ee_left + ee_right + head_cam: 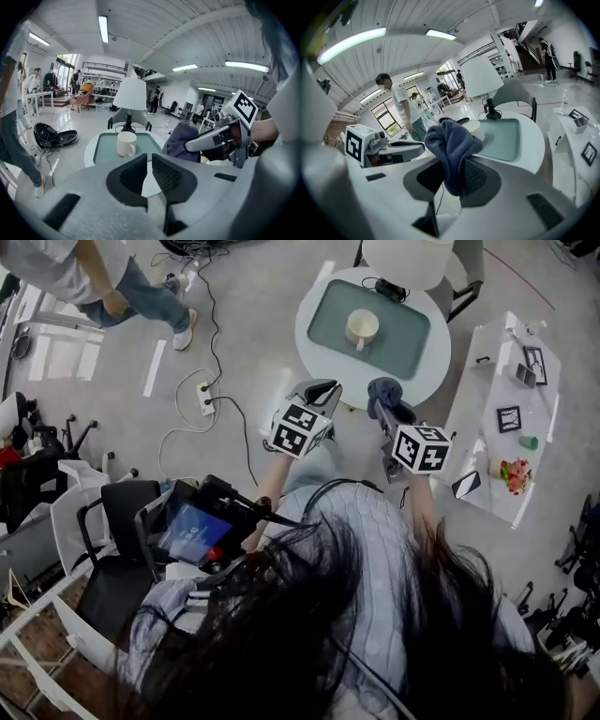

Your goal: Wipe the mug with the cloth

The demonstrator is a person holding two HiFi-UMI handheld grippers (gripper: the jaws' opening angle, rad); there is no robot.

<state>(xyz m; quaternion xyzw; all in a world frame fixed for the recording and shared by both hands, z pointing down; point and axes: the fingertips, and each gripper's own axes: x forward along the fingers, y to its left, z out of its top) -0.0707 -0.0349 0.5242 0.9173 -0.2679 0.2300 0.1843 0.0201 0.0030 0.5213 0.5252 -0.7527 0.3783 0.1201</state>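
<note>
Head view: right gripper (387, 401) clamps the cloth (383, 390) — left gripper (323, 390) closed, empty — mug (362, 328) on table (307, 334).

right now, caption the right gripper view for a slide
Right gripper clamps a blue cloth, mug ahead on the round table

I can't read any words or numbers here. The marker cube (301, 428) on the left hand-held gripper (322, 390) and the one (422, 448) on the right hand-held gripper (384, 390) show only black-and-white squares. The blue screen (194, 531) is too small to read.
</note>
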